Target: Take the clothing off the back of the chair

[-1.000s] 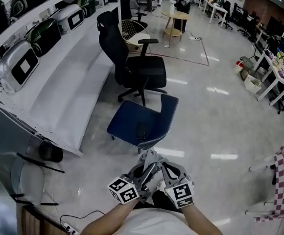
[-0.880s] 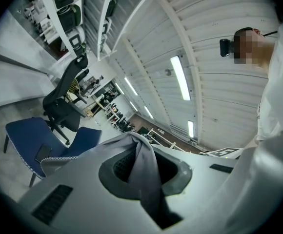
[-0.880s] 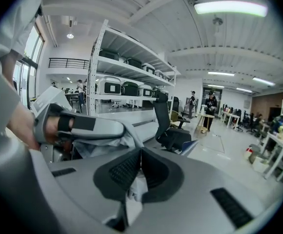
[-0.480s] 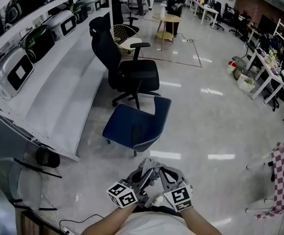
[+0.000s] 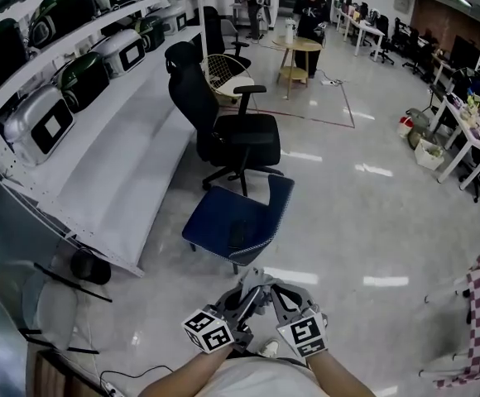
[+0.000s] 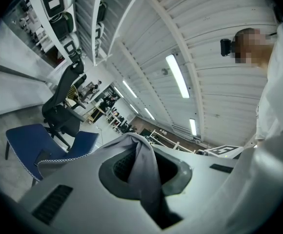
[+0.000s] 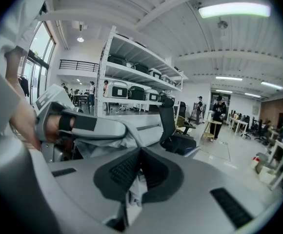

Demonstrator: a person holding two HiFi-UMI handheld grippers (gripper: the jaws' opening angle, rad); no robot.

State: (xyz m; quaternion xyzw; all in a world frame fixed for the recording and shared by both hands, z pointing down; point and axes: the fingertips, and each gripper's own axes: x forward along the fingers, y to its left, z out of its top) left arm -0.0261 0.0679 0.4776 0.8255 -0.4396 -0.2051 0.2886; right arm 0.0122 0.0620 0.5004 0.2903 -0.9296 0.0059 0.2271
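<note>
While both forearms come in from the bottom edge of the head view and converge in front of the person's body, the left claw (image 5: 247, 298) and the right claw (image 5: 280, 296) sit side by side, almost touching, their square-marked cubes turned upward. Each claw is closed on the clothing (image 5: 255, 276), a soft, thin grey fabric. The left gripper view shows a smooth fold pinched between the dark ribbed pads and bulging over their tips. The right gripper view shows a paler, crumpled bit of cloth nipped between its pads. The garment bunches into a small peak between the two claws, apart from the blue chair (image 5: 223, 217) just ahead on the floor. That chair has a padded, squarish seat with pale speckled edging, its curved backrest bare; a flat dark object (image 5: 237, 234) lies on the seat. Beyond it stands a black office chair (image 5: 232, 135) with armrests, on a glossy pale floor (image 5: 356, 222).
</note>
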